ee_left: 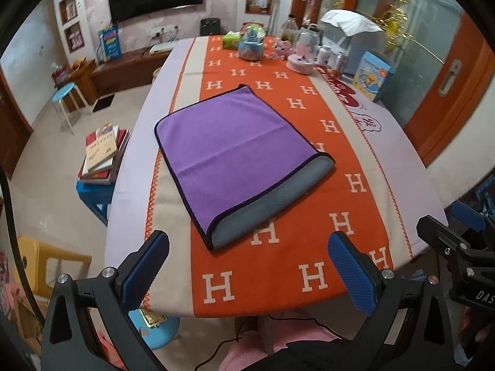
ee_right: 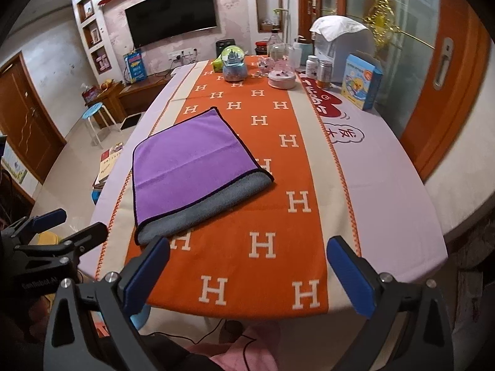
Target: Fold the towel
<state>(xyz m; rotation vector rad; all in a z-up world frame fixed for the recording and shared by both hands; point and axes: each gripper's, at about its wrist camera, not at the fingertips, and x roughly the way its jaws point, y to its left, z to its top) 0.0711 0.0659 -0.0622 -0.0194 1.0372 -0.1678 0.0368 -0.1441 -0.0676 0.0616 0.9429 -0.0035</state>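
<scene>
The left claw hangs over the near edge of the bench with its blue pads spread wide and nothing between them, and the right claw beside it is spread just as wide and equally empty. Just beyond them the towel lies flat on the orange H-patterned cloth, set at a slant, touched by neither claw. It is folded over on itself, purple face up with a dark bound edge, and a band of grey underside shows along its near end.
</scene>
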